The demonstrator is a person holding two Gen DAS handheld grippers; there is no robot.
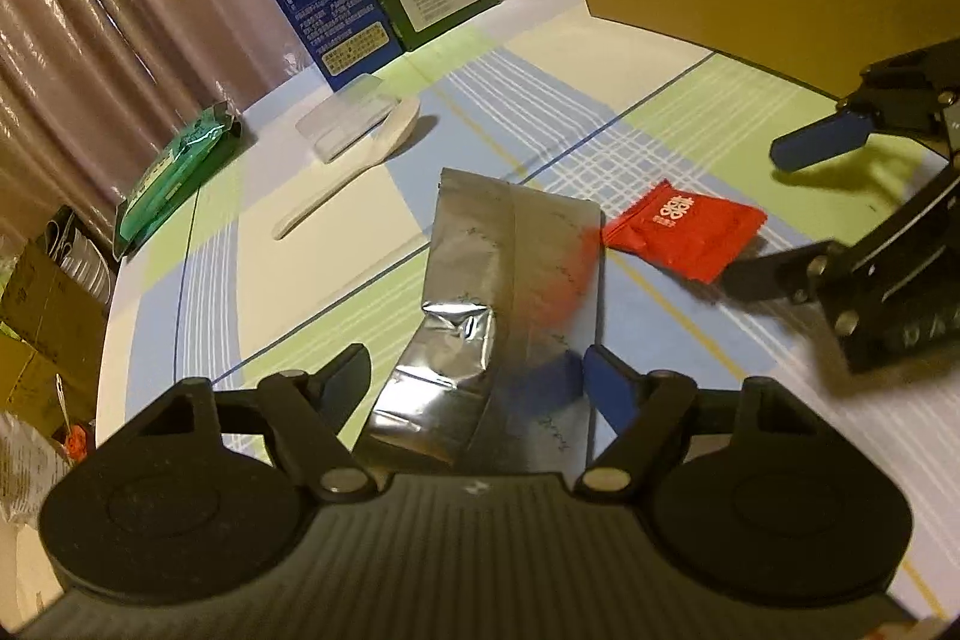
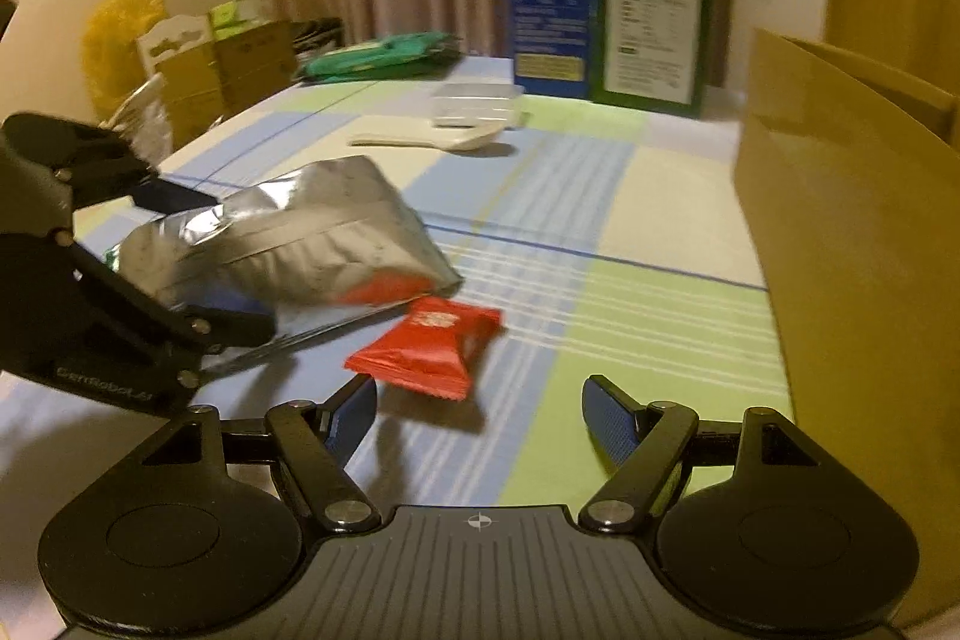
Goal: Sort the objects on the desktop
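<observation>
Left wrist: the left gripper straddles a crinkled foil pouch, jaws apart; whether it grips is unclear. Right wrist: the right gripper gapes empty; a glossy red sachet lies at 12 o'clock on the checked counter.

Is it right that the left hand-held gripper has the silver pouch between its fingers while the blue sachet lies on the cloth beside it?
Not quite: the sachet beside the silver pouch is red, as the right wrist view shows. The left hand-held gripper does straddle the pouch.
</observation>
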